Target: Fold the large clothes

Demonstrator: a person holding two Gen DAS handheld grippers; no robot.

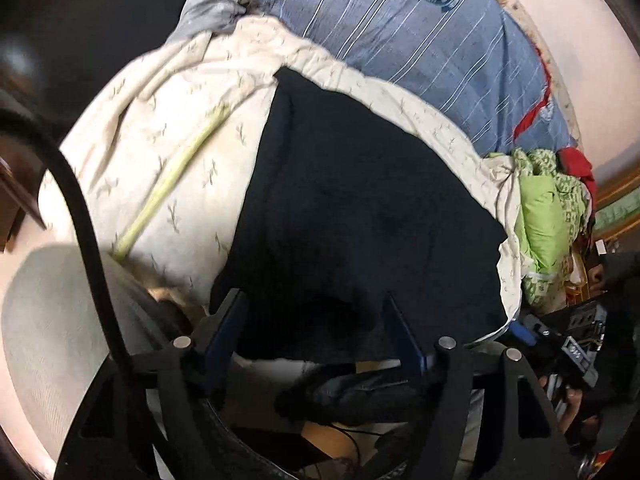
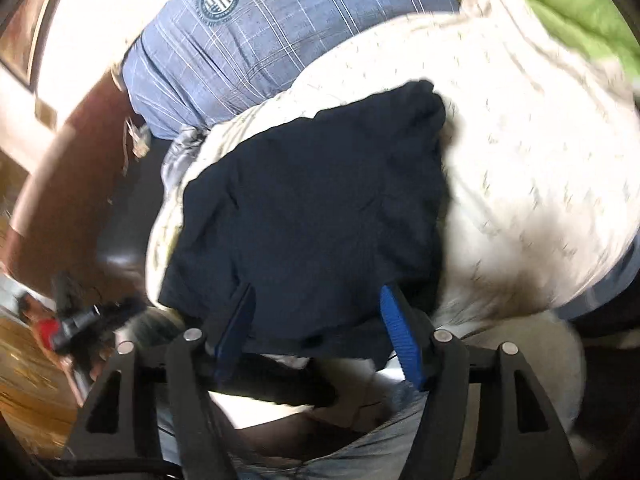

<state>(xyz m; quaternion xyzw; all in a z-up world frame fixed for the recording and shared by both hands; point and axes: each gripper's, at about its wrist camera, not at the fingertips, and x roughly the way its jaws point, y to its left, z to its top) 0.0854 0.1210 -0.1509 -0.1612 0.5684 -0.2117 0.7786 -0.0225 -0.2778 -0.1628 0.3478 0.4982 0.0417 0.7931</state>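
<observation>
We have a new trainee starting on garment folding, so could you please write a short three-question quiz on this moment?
1. True or false: the dark navy garment lies on a cream patterned quilt.
2. What lies beyond the quilt? A) a blue striped pillow B) a wooden chair C) a laundry basket
3. Fill in: both the left gripper and right gripper stand ____, with nothing pinched between the pads.

Key: 1 true; 2 A; 3 open.
</observation>
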